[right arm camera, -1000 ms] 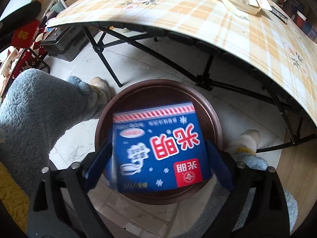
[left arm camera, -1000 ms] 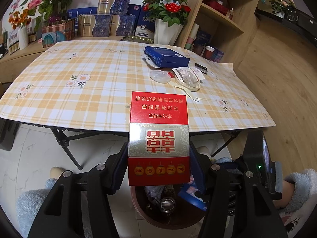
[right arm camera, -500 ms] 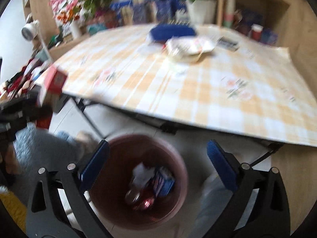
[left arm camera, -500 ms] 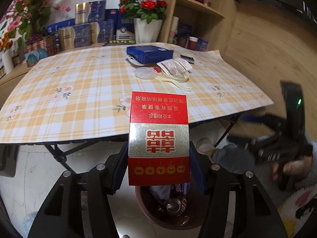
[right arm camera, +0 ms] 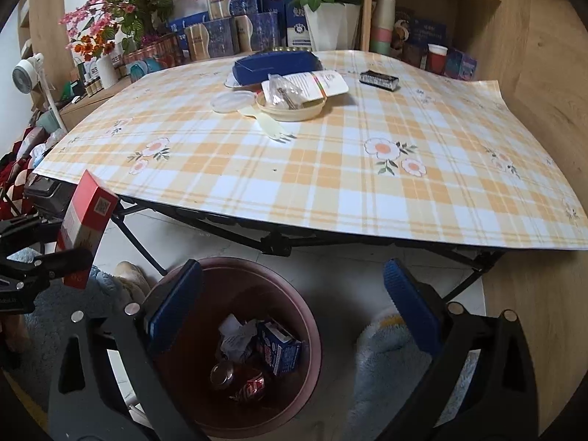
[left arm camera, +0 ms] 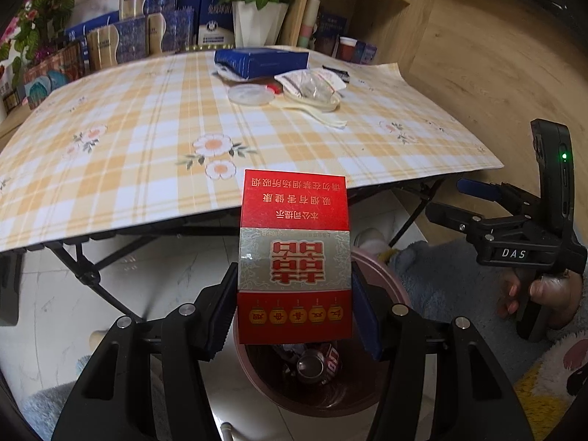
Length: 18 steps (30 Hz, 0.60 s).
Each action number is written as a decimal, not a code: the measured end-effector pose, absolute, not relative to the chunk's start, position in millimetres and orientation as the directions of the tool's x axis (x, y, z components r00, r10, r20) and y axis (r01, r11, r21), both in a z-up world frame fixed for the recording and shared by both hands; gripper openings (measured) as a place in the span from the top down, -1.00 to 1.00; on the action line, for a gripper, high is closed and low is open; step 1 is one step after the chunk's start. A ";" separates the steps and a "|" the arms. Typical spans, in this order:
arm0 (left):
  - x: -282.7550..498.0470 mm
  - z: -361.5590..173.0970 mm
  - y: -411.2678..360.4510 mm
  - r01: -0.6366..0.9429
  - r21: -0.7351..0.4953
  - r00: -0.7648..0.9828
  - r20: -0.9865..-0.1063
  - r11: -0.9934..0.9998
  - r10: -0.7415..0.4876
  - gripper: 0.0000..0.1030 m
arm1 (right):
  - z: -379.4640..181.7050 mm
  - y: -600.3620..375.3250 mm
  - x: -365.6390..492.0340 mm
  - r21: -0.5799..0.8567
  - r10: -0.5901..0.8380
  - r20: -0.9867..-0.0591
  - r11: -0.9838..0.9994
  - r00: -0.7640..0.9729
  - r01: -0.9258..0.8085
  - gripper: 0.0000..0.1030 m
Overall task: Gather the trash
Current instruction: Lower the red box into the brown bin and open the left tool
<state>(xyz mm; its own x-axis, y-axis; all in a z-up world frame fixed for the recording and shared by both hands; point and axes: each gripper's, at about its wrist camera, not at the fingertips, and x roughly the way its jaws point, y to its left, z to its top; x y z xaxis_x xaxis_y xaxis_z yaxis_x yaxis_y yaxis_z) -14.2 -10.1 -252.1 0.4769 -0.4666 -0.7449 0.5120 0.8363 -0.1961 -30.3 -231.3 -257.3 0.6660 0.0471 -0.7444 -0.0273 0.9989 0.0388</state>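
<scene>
My left gripper (left arm camera: 294, 308) is shut on a red and silver cigarette box (left arm camera: 294, 257), held upright above the brown bin (left arm camera: 382, 275). The right wrist view shows the same red box (right arm camera: 86, 220) at the left edge. My right gripper (right arm camera: 290, 305) is open and holds nothing, hovering over the bin (right arm camera: 305, 316). In the bin lie a blue carton (right arm camera: 277, 347), a crumpled paper (right arm camera: 235, 336) and a red can (right arm camera: 250, 386). On the checked table (right arm camera: 330, 183) remain a blue box (right arm camera: 275, 64), a cream bowl with a plastic wrapper (right arm camera: 294, 104), a clear lid (right arm camera: 231, 101) and a cream fork (right arm camera: 270, 128).
A small dark packet (right arm camera: 378, 80) lies on the table's far right. Flower pots, boxes and wooden shelves (right arm camera: 422, 18) stand behind the table. Black folding table legs (right arm camera: 275, 244) stand just beyond the bin. Fluffy slippers (right arm camera: 386, 360) flank the bin.
The blue carton has left my right gripper and now lies in the bin. That gripper rose and tilted up toward the table. My left gripper sank a little with the red box.
</scene>
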 end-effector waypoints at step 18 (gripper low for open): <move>-20.1 -259.2 -26.8 0.562 -0.156 0.441 -0.774 0.813 -0.454 -0.09 | -258.2 -236.3 -32.0 0.051 0.042 -0.747 0.999 0.663 -0.006 -0.89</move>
